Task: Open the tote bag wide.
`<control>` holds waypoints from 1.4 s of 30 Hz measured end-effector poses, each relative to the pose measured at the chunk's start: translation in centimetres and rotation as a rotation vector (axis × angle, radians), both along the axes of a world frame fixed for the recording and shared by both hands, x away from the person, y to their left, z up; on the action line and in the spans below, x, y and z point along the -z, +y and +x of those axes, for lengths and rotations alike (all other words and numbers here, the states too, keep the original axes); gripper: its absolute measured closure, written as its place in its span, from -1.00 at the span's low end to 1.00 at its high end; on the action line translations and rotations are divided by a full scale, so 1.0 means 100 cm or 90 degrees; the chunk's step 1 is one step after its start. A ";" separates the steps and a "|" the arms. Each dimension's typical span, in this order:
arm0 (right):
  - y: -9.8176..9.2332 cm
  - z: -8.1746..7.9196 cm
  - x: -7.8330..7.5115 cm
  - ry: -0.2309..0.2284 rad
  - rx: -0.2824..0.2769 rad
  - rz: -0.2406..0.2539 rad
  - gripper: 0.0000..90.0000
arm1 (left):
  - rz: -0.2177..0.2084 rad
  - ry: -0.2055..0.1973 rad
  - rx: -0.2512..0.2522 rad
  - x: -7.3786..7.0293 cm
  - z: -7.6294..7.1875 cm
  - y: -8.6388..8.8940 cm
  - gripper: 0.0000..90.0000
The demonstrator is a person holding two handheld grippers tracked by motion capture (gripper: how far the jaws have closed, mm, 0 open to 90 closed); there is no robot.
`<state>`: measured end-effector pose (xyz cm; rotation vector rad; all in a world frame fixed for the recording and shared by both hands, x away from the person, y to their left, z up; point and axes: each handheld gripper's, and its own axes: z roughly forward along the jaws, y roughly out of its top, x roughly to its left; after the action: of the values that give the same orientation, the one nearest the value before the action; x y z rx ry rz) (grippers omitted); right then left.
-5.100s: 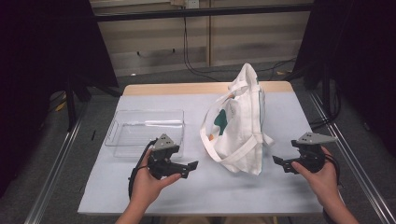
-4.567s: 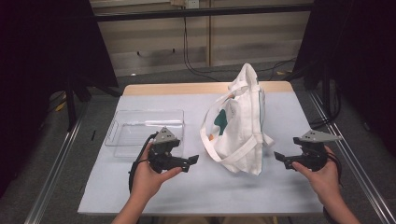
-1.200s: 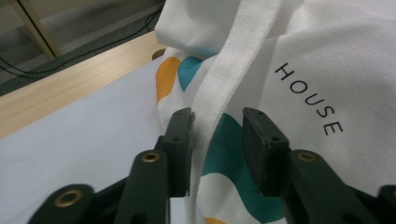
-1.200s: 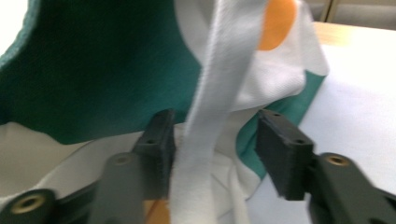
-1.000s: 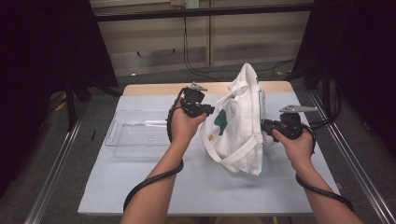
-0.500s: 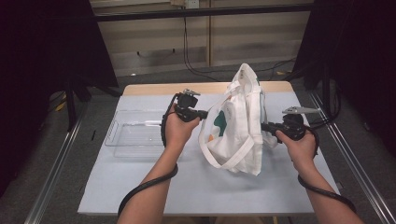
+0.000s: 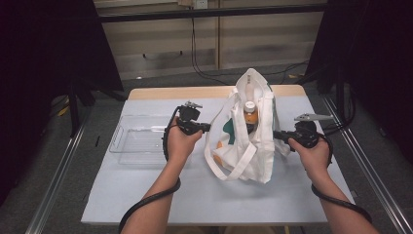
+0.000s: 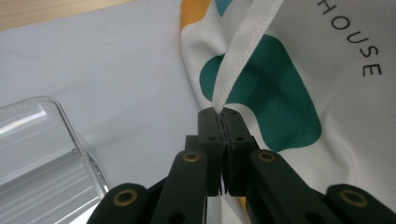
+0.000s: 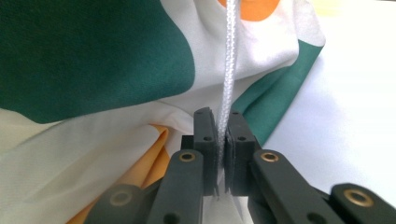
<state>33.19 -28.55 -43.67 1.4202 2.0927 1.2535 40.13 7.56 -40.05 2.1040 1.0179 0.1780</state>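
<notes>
A white tote bag (image 7: pixel 246 146) with green and orange patches stands on the table's middle, its mouth pulled open. A bottle (image 7: pixel 250 114) with a white cap and orange contents stands inside it. My left gripper (image 7: pixel 204 128) is at the bag's left side, shut on a white strap (image 8: pixel 238 56). My right gripper (image 7: pixel 278 135) is at the bag's right side, shut on the other white strap (image 9: pixel 229 70). The bag's printed cloth (image 8: pixel 299 84) lies just beyond the left jaws, and green and orange cloth (image 9: pixel 93 60) beyond the right jaws.
A clear plastic tray (image 7: pixel 139 141) lies on the table left of the bag, its corner (image 8: pixel 42 154) near my left gripper. The pale blue table cover (image 7: pixel 195 195) stretches in front. Metal rails (image 7: pixel 53 185) run along both sides.
Both grippers have pulled the straps apart, left going left and right going right. The bag's mouth has opened wider and the bottle inside now shows.
</notes>
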 end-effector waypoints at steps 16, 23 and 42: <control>0.000 0.000 0.000 -0.002 -0.002 0.000 0.92 | -0.014 0.013 -0.009 0.007 -0.004 0.003 0.91; 0.000 0.000 -0.003 -0.009 -0.002 -0.005 0.92 | -0.023 0.009 0.002 0.006 -0.002 -0.002 0.73; 0.003 0.001 -0.004 -0.013 -0.007 -0.004 0.91 | -0.035 -0.064 0.009 -0.019 0.013 -0.029 0.10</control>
<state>33.26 -28.26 -43.25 1.3890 2.0924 1.2594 41.48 4.67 -38.14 2.0312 0.9377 0.2429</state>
